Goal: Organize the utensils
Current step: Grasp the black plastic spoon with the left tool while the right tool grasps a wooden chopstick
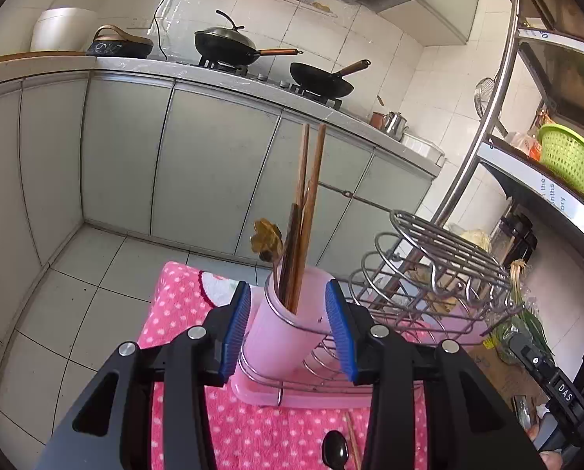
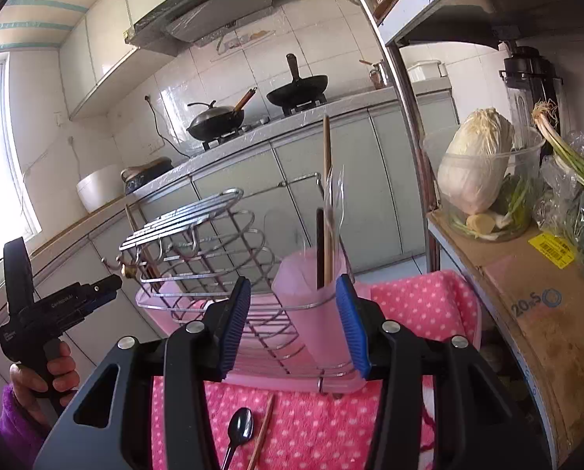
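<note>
A pink utensil cup [image 1: 280,333] stands in the corner of a wire dish rack [image 1: 421,274] on a pink tray. It holds wooden chopsticks [image 1: 309,203] and a dark-handled utensil. My left gripper [image 1: 288,333] is open, its blue pads on either side of the cup without closing on it. My right gripper [image 2: 293,327] is open and empty in front of the cup [image 2: 311,297]. A metal spoon [image 2: 239,431] and one loose chopstick [image 2: 262,434] lie on the pink dotted towel [image 2: 429,305] below the rack [image 2: 213,243]. The spoon [image 1: 335,452] also shows in the left wrist view.
A metal shelf at the right carries a cabbage [image 2: 476,160] in a clear tub, green onions [image 2: 566,152] and a green colander [image 1: 570,158]. The counter behind has two woks [image 1: 229,45] on a stove. The left gripper [image 2: 53,305] and hand show at the left.
</note>
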The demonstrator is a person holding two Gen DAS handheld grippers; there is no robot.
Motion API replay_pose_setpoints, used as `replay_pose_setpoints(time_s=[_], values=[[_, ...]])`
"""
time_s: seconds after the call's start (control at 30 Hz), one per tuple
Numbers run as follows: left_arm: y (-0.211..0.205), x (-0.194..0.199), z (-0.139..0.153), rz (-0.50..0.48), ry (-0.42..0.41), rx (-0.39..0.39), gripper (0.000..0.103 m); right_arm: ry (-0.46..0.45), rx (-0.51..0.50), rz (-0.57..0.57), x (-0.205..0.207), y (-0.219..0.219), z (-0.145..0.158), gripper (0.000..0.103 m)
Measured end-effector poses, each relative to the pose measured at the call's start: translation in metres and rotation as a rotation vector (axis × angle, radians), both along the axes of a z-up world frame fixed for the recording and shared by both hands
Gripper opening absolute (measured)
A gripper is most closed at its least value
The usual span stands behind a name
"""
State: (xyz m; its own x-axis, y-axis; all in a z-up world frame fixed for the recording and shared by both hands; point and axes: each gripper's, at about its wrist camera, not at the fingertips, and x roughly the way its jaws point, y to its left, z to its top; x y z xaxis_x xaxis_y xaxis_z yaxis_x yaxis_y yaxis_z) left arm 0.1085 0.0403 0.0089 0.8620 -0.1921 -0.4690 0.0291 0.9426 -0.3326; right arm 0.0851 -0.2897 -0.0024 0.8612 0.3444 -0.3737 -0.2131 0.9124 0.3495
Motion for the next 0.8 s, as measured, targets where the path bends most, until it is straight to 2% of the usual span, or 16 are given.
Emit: replay_pose_setpoints(time_s=[0.2, 0.5, 0.8], values=[[-0.012, -0.027, -0.01, -0.059, 0.06, 0.029, 0.039, 0.098, -0.034, 0.03, -0.017, 0.015, -0.022, 0.046], [-0.041, -0.049, -0.045, -0.16, 0.198, 0.056, 0.039, 0.226, -0.065, 0.048, -0.039, 0.024, -0.049, 0.046], [-0.063, -0.049, -0.082, -0.242, 0.35, 0.019, 0.039, 0.307, -0.082, 0.072, -0.044, 0.032, -0.066, 0.046]])
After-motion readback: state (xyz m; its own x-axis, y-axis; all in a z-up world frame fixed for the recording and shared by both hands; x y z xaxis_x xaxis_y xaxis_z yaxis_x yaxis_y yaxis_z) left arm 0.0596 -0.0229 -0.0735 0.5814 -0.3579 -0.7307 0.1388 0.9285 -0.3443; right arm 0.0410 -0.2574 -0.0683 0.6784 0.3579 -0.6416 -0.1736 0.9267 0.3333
